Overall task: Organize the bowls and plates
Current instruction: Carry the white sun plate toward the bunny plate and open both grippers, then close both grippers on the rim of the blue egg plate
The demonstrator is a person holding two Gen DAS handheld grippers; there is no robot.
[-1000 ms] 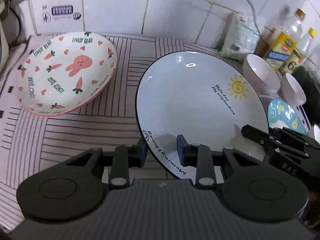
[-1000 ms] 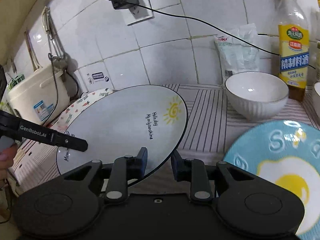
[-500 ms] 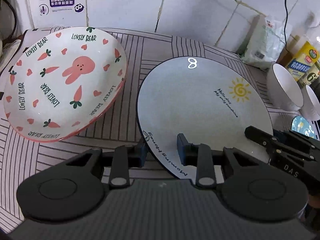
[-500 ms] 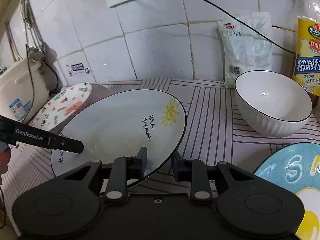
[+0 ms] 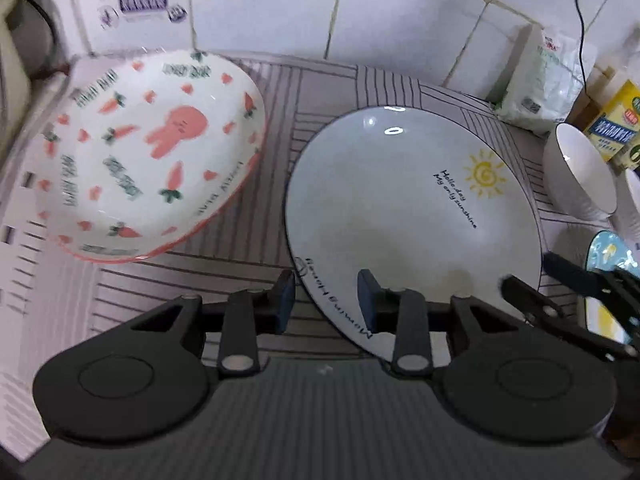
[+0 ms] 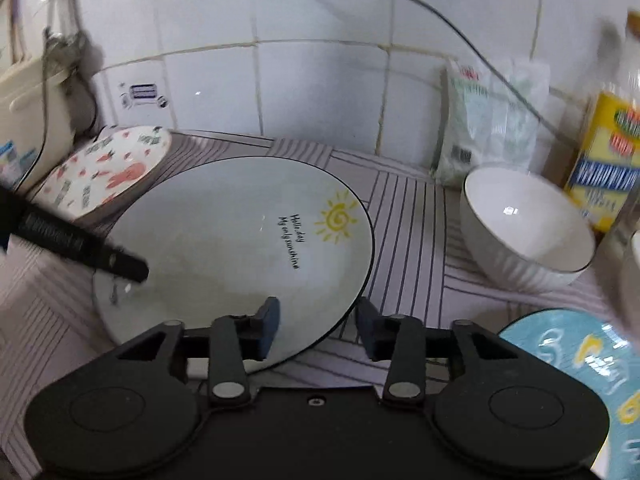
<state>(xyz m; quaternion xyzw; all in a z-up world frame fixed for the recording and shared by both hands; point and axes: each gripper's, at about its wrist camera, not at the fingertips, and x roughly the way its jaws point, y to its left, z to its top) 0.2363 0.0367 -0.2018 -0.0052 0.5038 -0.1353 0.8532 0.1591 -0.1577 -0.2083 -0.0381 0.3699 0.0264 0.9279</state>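
Striped counter (image 5: 328,92) against white tile wall (image 5: 400,12); sun plate (image 5: 412,208) lies mid-counter, both left gripper (image 5: 326,300) and right gripper (image 6: 316,320) opening, rim between the loosened jaws.

Sun plate (image 5: 412,216) dead ahead on my mat (image 5: 320,88); rabbit plate (image 5: 148,152) at ten o'clock, bowl (image 5: 580,172) at two.
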